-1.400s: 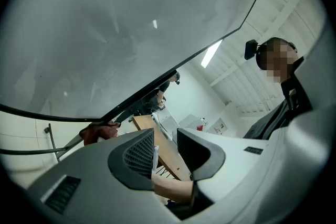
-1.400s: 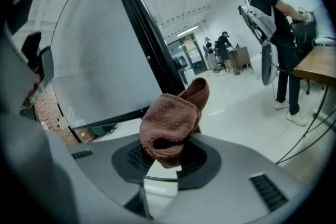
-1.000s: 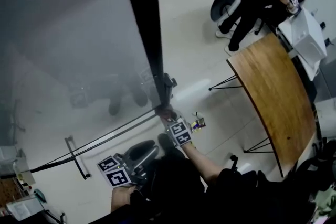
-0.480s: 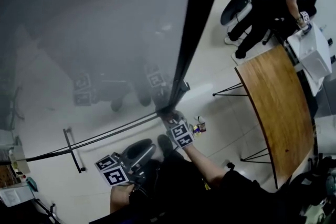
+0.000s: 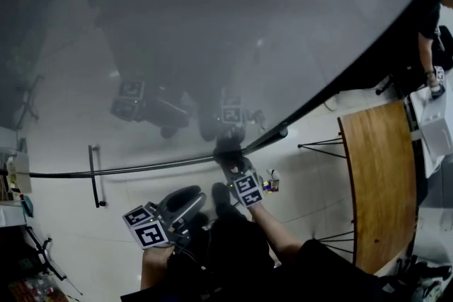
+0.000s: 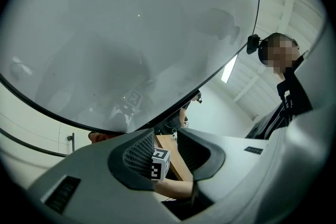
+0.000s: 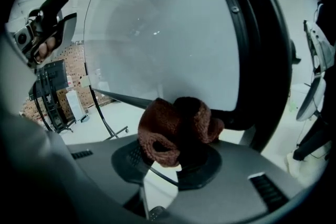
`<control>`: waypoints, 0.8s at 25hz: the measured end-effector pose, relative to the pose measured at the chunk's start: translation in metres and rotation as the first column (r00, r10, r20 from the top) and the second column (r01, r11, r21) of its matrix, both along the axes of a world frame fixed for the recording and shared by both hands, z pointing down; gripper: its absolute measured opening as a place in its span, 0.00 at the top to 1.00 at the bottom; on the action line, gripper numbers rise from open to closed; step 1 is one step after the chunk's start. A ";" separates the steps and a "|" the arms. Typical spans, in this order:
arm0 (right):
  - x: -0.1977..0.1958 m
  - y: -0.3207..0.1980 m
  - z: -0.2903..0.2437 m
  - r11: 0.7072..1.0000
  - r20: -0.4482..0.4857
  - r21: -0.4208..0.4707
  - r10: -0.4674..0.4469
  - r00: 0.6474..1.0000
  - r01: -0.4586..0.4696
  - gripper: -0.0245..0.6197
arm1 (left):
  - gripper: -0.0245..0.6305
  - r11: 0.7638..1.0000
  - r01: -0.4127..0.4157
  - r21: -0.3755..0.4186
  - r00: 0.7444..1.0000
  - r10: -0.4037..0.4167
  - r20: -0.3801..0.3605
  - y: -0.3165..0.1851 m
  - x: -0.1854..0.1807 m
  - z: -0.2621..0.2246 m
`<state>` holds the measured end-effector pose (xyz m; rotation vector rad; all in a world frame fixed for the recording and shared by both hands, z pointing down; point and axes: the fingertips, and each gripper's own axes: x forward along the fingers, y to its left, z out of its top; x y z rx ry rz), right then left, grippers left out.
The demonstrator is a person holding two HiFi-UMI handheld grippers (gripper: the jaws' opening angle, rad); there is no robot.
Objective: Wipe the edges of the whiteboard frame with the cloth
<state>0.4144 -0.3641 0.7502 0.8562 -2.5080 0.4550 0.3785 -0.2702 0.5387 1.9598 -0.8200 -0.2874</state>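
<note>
Right gripper point(image 7: 170, 161): jaws pinched on a bunched brown cloth point(image 7: 176, 128), which sticks out past the jaw tips. The cloth lies against the black frame point(image 7: 262, 55) of the whiteboard point(image 5: 212, 32), at the frame's lower corner, where the bottom rail meets the side rail. In the right gripper view cloth and frame appear to touch; the exact contact point is hidden behind the cloth.

Left gripper point(image 6: 167, 139): jaws spread, nothing held between them. Through the gap shows the marker cube of the other gripper. In the head view this gripper is held low and close to the person's body, below the bottom rail and apart from the board.

Whiteboard surface: grey and glossy, with dim reflections of both grippers near the bottom edge.

Surroundings: wooden table point(image 5: 379, 180) on thin black legs stands off to the right of the frame's side rail, well apart from it. A second person point(image 5: 428, 32) is partly visible at the far right edge, beyond the table.
</note>
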 end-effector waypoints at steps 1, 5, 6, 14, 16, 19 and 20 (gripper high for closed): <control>-0.010 0.004 -0.001 1.000 -0.002 -0.001 -0.011 1.000 0.011 0.80 | 0.76 1.000 0.016 0.002 1.000 -0.016 0.001 0.004 -0.012 -0.001; -0.036 0.007 0.001 0.999 -0.010 -0.006 -0.042 0.999 0.042 0.80 | 0.76 0.997 0.073 0.004 0.997 -0.073 0.007 0.012 -0.044 0.002; -0.039 0.007 0.001 0.999 -0.010 -0.009 -0.047 0.999 0.047 0.80 | 0.76 0.996 0.087 0.002 0.996 -0.087 0.006 0.013 -0.049 0.004; -0.042 0.007 0.008 0.997 -0.028 -0.030 -0.067 0.997 0.066 0.80 | 0.76 0.988 0.155 0.007 0.988 -0.155 0.001 0.012 -0.067 0.006; -0.044 0.007 0.009 0.997 -0.029 -0.034 -0.074 0.997 0.073 0.80 | 0.76 0.986 0.168 0.009 0.986 -0.168 0.000 0.014 -0.070 0.007; -0.047 0.005 0.007 0.997 -0.031 -0.043 -0.072 0.997 0.071 0.80 | 0.76 0.983 0.181 0.010 0.984 -0.181 0.002 0.017 -0.074 0.006; -0.051 0.006 0.007 0.997 -0.031 -0.048 -0.069 0.997 0.068 0.80 | 0.76 0.982 0.186 0.009 0.982 -0.186 0.004 0.020 -0.080 0.006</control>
